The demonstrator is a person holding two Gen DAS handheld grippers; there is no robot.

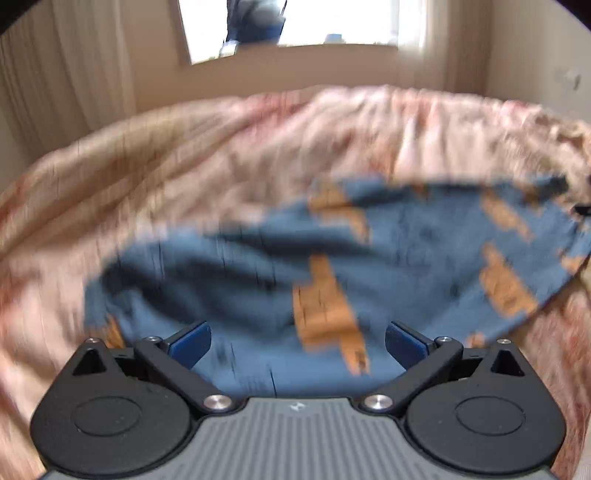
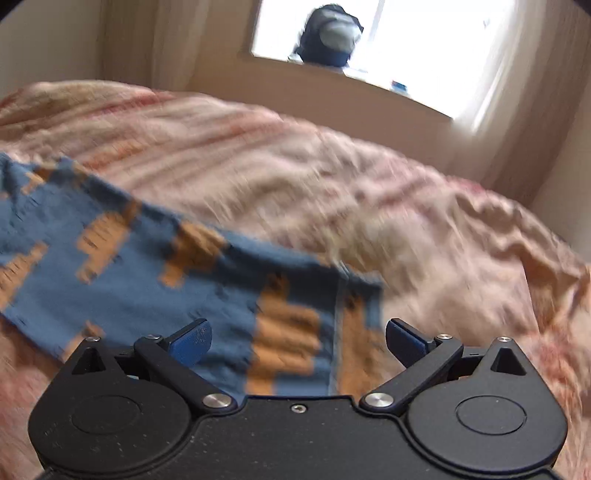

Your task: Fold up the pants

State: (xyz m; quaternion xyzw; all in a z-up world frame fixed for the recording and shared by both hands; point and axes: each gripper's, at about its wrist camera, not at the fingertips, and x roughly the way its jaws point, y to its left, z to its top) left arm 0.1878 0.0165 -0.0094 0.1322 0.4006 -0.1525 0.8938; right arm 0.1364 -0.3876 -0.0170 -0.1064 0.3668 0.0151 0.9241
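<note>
Both grippers are up off the cloth now! The left gripper [image 1: 298, 341] has its blue pads spread as wide as they go, nothing between them, and the right gripper [image 2: 298, 341] matches it: jaws gaping, holding nothing. Below them lie the blue cotton pants with orange block-shaped prints [image 1: 332, 258], flat on the rumpled pink-and-cream patterned bedspread [image 1: 184, 166], on the side of the bed away from the bright window [image 1: 288, 26].

What could go wrong? The bedspread under the pants is ridged and soft, so I'd say any low pinch risks catching bedding along with the pants and dragging the lot. A grab at one layer only would peel the fold apart. Everything is smeared with motion blur too, so a hasty reach could miss the edge.

Orientation: the pants' long axis looks to run roughly parallel to the window wall, side to side across both views. In the right wrist view a seamed edge [image 2: 338, 325] sits just under the right gripper, with the cloth stretching off to its left. Which end is the waistband, I can't tell.
</note>
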